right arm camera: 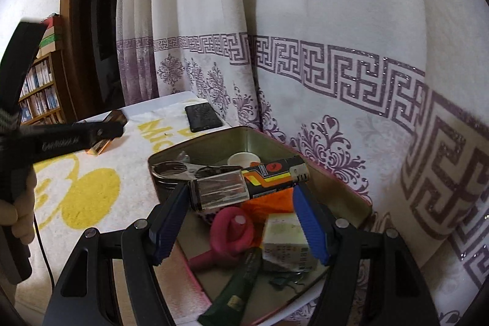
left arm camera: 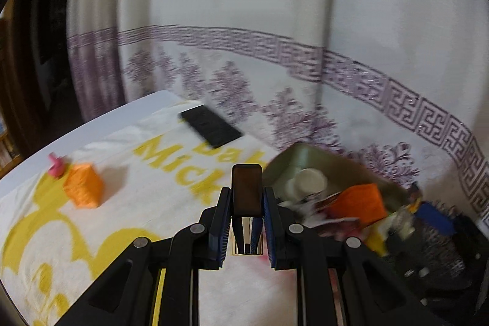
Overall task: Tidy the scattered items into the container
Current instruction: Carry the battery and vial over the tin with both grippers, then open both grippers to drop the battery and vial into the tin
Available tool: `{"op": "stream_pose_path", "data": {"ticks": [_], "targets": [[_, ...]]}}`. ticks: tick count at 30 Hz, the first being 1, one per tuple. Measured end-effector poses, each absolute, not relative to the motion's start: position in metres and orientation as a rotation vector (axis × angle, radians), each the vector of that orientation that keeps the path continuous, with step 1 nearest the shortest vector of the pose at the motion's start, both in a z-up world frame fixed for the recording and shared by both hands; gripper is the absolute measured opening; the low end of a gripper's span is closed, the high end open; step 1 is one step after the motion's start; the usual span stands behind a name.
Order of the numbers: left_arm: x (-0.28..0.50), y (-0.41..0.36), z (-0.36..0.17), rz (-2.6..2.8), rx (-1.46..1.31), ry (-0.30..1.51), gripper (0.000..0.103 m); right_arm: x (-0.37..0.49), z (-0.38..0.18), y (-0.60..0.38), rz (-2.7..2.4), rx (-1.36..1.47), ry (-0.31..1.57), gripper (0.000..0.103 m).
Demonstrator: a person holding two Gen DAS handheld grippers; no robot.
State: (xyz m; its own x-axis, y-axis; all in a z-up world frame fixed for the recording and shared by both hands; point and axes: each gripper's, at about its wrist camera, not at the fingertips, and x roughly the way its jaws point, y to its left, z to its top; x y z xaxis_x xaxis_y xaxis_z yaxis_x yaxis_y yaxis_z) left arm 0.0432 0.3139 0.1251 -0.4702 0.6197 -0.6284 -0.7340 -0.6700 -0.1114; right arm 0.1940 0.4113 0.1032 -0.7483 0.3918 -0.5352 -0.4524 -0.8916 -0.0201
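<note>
Left wrist view: the left gripper [left arm camera: 247, 213] squeezes a small brown-and-gold case [left arm camera: 246, 191] beside the tin [left arm camera: 287, 156]. Right gripper [right arm camera: 241, 219] hangs wide open over the tin [right arm camera: 198, 142], holding nothing, a lighter [right arm camera: 249, 185] lying between its fingers.

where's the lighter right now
In the right wrist view the lighter hangs crosswise between the open fingers of the right hand-held gripper, over the tin, above the pink item.

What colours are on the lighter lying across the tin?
The long lighter has a black body with orange, yellow and red stripes and a clear end; right wrist view shows it best.
</note>
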Motion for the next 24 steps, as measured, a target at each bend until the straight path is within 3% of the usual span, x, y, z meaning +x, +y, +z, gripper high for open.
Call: {"op": "stream_pose_path", "data": {"ticks": [6,7,10,24], "targets": [[0.045,0.366,0.123,2.036,-0.873,0.225,0.021,0.194,0.099,0.422,2.533,-0.752,0.161,0.074],[0.043,0.37,0.12,2.015,-0.897,0.214,0.026,0.194,0.099,0.423,2.524,-0.754,0.161,0.074],[0.044,0.369,0.118,2.019,-0.895,0.179,0.064,0.194,0.098,0.425,2.516,-0.764,0.172,0.076],[0.019,0.3,0.12,2.17,-0.919,0.111,0.065,0.183,0.106,0.401,2.561,-0.778,0.189,0.079]]}}
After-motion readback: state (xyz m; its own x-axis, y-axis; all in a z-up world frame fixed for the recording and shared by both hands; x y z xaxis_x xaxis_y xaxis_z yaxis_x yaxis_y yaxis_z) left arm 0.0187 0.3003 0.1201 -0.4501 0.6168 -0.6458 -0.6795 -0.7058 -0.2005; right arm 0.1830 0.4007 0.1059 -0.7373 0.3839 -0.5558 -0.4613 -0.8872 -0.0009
